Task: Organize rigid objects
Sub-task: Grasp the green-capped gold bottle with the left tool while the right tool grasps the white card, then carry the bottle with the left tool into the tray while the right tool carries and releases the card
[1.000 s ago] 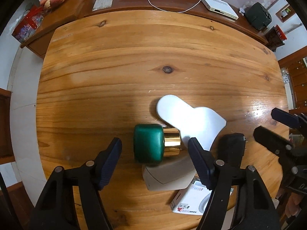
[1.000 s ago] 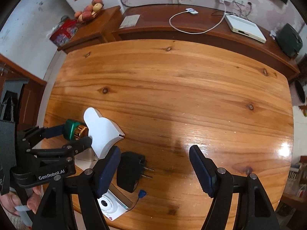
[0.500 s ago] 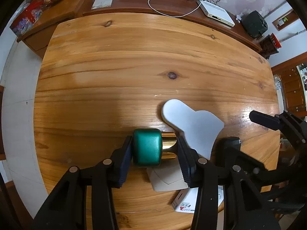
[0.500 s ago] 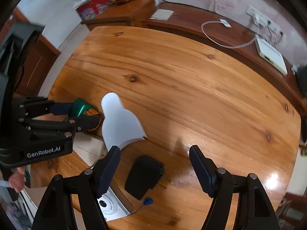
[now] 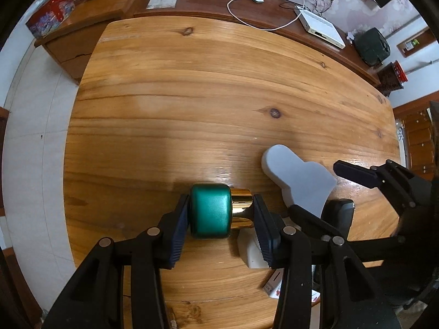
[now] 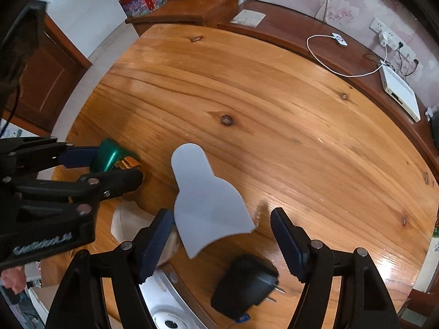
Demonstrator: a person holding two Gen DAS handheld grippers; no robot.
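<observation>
A green jar with a gold cap [image 5: 210, 213] lies on its side on the wooden table [image 5: 219, 96], and my left gripper [image 5: 221, 219] is shut on it, one pad at each end. The jar [image 6: 108, 155] and the left gripper [image 6: 109, 164] also show at the left of the right wrist view. A pale grey flat paddle-shaped piece [image 6: 208, 203] lies just right of the jar. My right gripper [image 6: 222, 244] hangs open over its wide end, pads apart from it. A black plug adapter [image 6: 244, 288] lies below the paddle.
A white card [image 5: 251, 252] and a white camera box [image 6: 170, 309] lie by the table's near edge. Behind the table a dark sideboard [image 5: 208, 8] carries a white router [image 5: 322, 28], a white cable, a red tin [image 6: 142, 0] and fruit.
My left gripper's jaws have closed on the green jar. My right gripper has rolled and shifted left, from beside the black adapter to over the grey paddle.
</observation>
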